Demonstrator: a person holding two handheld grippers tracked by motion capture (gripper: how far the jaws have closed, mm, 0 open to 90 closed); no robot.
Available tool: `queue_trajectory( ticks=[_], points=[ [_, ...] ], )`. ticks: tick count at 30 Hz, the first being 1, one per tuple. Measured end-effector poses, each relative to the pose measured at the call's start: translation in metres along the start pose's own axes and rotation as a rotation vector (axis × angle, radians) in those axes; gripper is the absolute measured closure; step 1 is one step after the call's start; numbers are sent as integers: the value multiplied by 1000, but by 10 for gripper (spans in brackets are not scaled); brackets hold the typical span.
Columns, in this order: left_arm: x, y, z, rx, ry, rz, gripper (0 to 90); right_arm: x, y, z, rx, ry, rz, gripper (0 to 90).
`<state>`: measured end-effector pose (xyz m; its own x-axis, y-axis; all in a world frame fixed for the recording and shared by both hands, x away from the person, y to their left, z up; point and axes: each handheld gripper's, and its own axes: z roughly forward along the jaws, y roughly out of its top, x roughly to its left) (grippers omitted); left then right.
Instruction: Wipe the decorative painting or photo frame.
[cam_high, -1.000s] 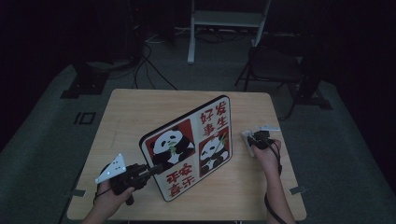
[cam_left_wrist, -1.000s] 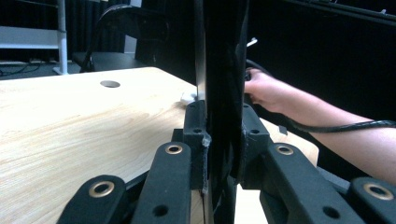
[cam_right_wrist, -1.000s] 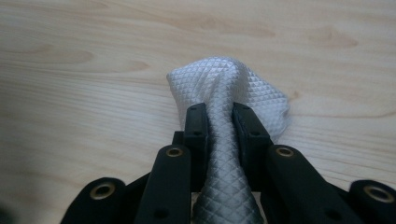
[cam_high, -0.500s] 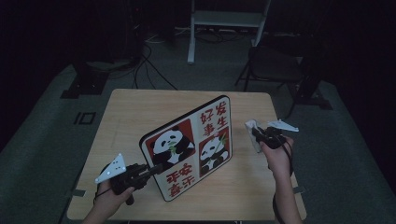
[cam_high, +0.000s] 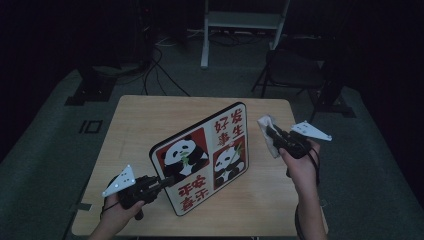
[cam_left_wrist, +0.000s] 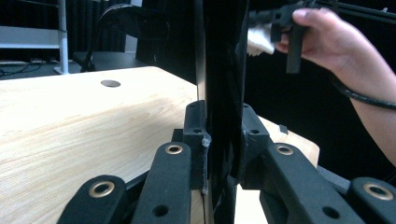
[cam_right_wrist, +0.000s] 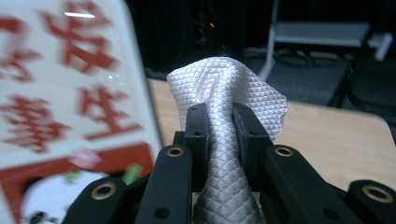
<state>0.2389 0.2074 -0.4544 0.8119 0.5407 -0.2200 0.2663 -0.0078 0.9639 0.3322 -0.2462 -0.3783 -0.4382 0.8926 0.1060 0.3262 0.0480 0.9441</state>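
A panda board (cam_high: 206, 157) with red characters stands upright and aslant on the wooden table (cam_high: 145, 120). My left gripper (cam_high: 161, 183) is shut on its lower left edge; in the left gripper view the dark board edge (cam_left_wrist: 223, 93) rises between the pads. My right gripper (cam_high: 270, 134) is raised beside the board's upper right corner, shut on a white cloth (cam_high: 266, 131). In the right gripper view the quilted cloth (cam_right_wrist: 229, 121) bulges above the jaws, and the board's face (cam_right_wrist: 70, 102) is close on the left.
A dark chair (cam_high: 295, 70) and a white stand (cam_high: 240, 20) are beyond the table's far edge, with cables on the floor. A round hole (cam_left_wrist: 110, 83) is in the tabletop. Bare wood lies behind and in front of the board.
My right gripper has risen from the tabletop with the cloth and now hangs by the board's upper right corner. The left gripper and the board have stayed put.
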Motion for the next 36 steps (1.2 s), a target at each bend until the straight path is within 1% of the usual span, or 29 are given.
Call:
queue_trajectory(
  ticks=[1, 2, 4, 5, 6, 7, 10, 11, 12, 13, 14, 16, 18, 22, 24, 26, 28, 30, 31, 33, 36],
  points=[
    [0, 0, 0, 0, 0, 0, 787, 0, 0, 0, 0, 0, 0, 780],
    [0, 0, 0, 0, 2, 2, 787, 8, 8, -1, -16, 25, -15, 780],
    [-1, 0, 0, 2, 2, 5, 787, 14, 14, 0, -27, 45, -21, 780],
    [-1, 0, 0, 2, 2, 5, 786, 14, 14, 0, -27, 45, -21, 780],
    [-1, 0, 0, 2, 3, 7, 786, 20, 20, 2, -37, 65, -26, 780],
    [-1, 0, 0, 4, 4, 9, 786, 23, 23, 3, -38, 76, -31, 780],
    [-2, 1, 0, 7, 6, 0, 788, 31, 31, 4, -71, 110, -49, 780],
    [-2, 1, 0, 7, 7, 1, 789, 34, 34, 4, -88, 124, -47, 780],
    [-2, 0, 0, 5, 7, 1, 788, 38, 37, 5, -93, 129, -57, 780],
    [-3, 0, 0, 4, 7, 1, 789, 40, 39, 6, -96, 126, -67, 780],
    [-3, 0, 0, 6, 7, 4, 788, 42, 42, 7, -96, 129, -59, 780],
    [-2, 1, 0, 8, 7, 7, 788, 44, 45, 13, -91, 131, -63, 780],
    [-2, 1, 0, 9, 6, 9, 788, 47, 46, 18, -84, 148, -63, 780],
    [-1, 1, 0, 11, -3, 15, 785, 50, 49, 28, -79, 142, -69, 779],
    [0, 1, 0, 11, -4, 15, 785, 51, 49, 31, -69, 127, -86, 779],
    [0, 1, 0, 11, -6, 17, 784, 52, 49, 34, -64, 121, -90, 778],
    [0, 1, 0, 13, -10, 21, 782, 52, 47, 37, -62, 117, -85, 778],
    [0, 1, 0, 12, -14, 19, 780, 52, 46, 39, -58, 106, -93, 778],
    [0, 1, 0, 12, -14, 19, 779, 52, 45, 40, -56, 107, -89, 778],
    [1, 1, 0, 11, -22, 20, 776, 53, 44, 41, -50, 94, -103, 779],
    [1, 1, 0, 12, -18, 22, 775, 53, 42, 44, -41, 80, -106, 779]
  ],
)
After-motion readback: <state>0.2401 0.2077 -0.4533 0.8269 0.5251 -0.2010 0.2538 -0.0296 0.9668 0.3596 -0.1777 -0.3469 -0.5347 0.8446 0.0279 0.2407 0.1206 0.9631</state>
